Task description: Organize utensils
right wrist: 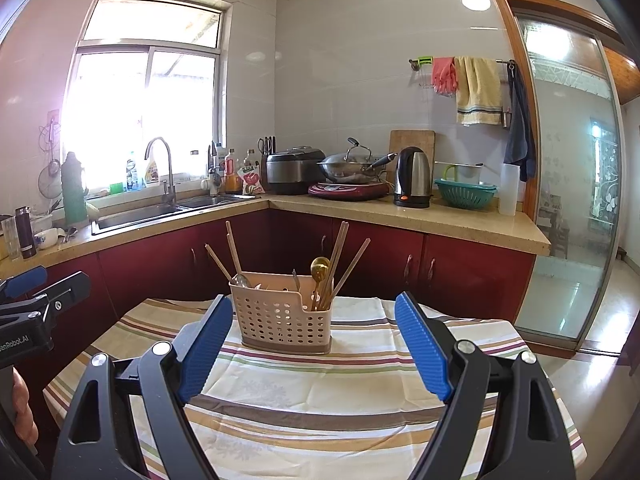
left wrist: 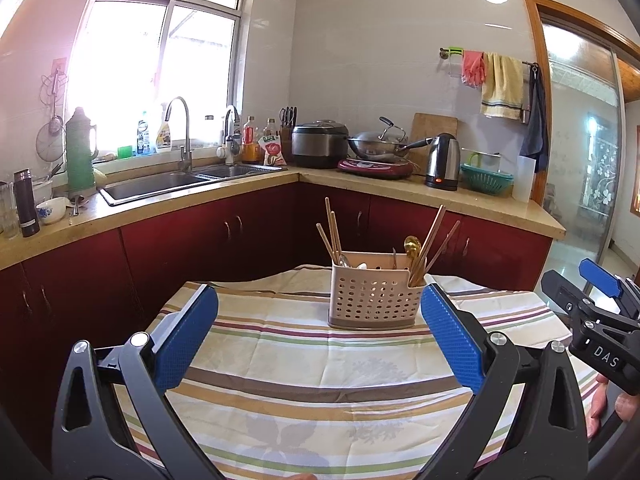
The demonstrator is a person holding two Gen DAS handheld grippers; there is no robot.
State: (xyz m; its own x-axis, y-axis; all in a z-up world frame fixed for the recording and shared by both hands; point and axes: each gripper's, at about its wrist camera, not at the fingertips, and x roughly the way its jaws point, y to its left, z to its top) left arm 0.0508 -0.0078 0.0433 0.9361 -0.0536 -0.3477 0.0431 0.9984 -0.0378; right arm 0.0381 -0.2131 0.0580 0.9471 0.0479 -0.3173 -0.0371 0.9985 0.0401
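Note:
A beige perforated utensil caddy [left wrist: 374, 300] [right wrist: 284, 322] stands upright on the striped tablecloth [left wrist: 304, 364] [right wrist: 320, 380]. Wooden chopsticks [left wrist: 332, 230] [right wrist: 234, 248] lean at its left end, and more chopsticks [left wrist: 436, 240] [right wrist: 344, 256] with a gold spoon [left wrist: 412, 246] [right wrist: 320, 268] at its right end. Silver utensils sit low in the middle. My left gripper [left wrist: 320, 320] hovers open in front of the caddy, nothing between its blue pads. My right gripper [right wrist: 314, 336] is open too, short of the caddy. Each gripper shows at the edge of the other's view.
A kitchen counter [left wrist: 440, 196] wraps behind the table, bearing a sink [left wrist: 160, 188], rice cooker [left wrist: 320, 144], wok [left wrist: 376, 146], kettle [left wrist: 442, 160] and green basket [left wrist: 486, 180]. Red cabinets [right wrist: 440, 276] stand below. A glass sliding door [right wrist: 568, 200] is at the right. A person's fingers [left wrist: 608, 400] hold the right gripper.

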